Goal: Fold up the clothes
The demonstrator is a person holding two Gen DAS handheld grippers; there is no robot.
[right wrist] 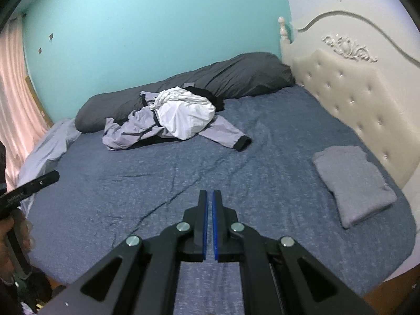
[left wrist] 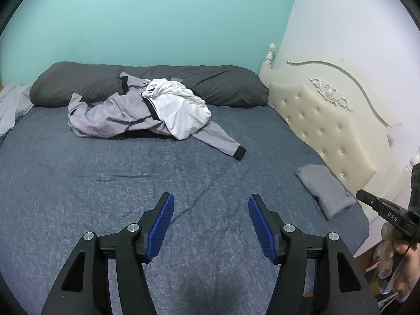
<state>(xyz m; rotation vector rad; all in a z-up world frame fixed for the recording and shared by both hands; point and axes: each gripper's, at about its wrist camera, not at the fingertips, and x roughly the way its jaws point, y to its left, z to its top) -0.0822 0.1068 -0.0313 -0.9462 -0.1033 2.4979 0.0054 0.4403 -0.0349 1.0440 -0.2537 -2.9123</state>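
Grey jacket point(left wrist: 110, 115) is lying crumpled against the dark bolster point(left wrist: 223, 84), a white garment point(left wrist: 181, 113) heaped on it, one sleeve trailing away from the bolster. Both are looking light, limp and likely slippery; the black cuff point(left wrist: 239, 153) is offering firm purchase. Left gripper point(left wrist: 211, 204) is standing spread and empty; right gripper point(right wrist: 210, 197) is pressed together, holding nothing

Left gripper point(left wrist: 211, 199) jaws apart, empty; right gripper point(right wrist: 210, 195) closed, empty.

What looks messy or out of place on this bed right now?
The grey jacket and white garment lie crumpled in a heap against the dark pillow, unfolded, while the folded grey garment sits neatly near the headboard.
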